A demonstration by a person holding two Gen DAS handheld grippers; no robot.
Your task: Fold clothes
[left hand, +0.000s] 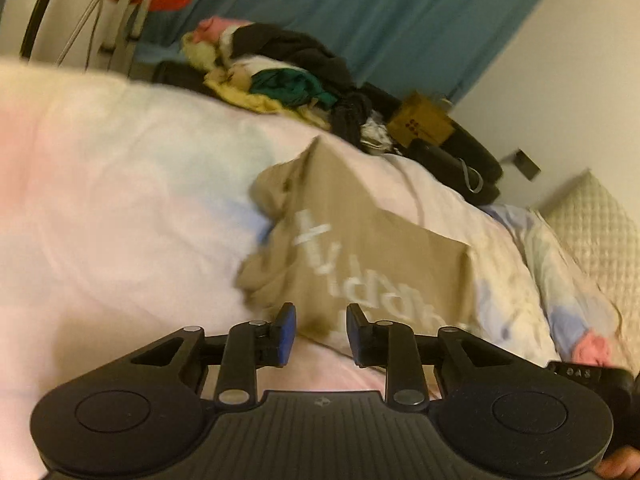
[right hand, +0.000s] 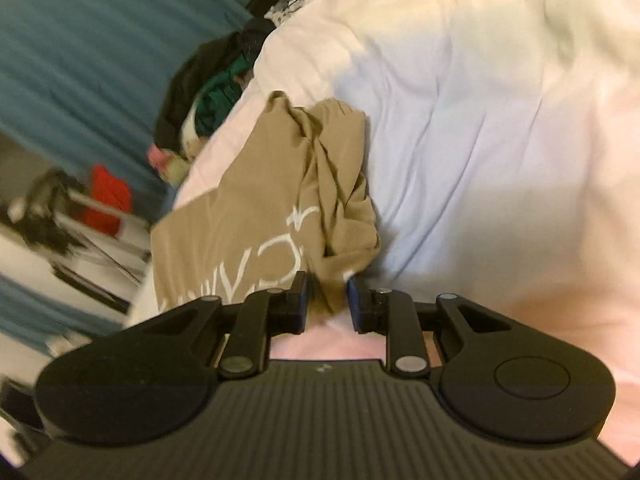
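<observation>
Garment: a tan T-shirt (left hand: 360, 248) with white lettering lies partly folded on the bed, one side flat, the other bunched into creases (right hand: 332, 184)
Bed: a pale pink and light blue duvet (left hand: 120, 200) covers it; the T-shirt sits near the middle of that cover
Left hand-held gripper (left hand: 321, 330): jaws stand a little apart, pointing down at the near edge of the T-shirt; the cloth shows in the gap but the blue pads (left hand: 289, 328) do not press on it
Right hand-held gripper (right hand: 327, 302): jaws narrow, a fold of the T-shirt's crumpled end lies between them; the picture is too blurred to say whether the pads (right hand: 353, 300) pinch it
Clothes pile: a heap of dark, green, yellow and pink clothes (left hand: 280, 68) sits at the far edge of the bed, well apart from the T-shirt
Behind: a teal curtain (left hand: 400, 12) hangs past the pile; a brown cardboard box (left hand: 420, 120) rests just beside the heap
Pillow: a cream quilted pillow (left hand: 592, 224) lies at the right edge of the left wrist view
</observation>
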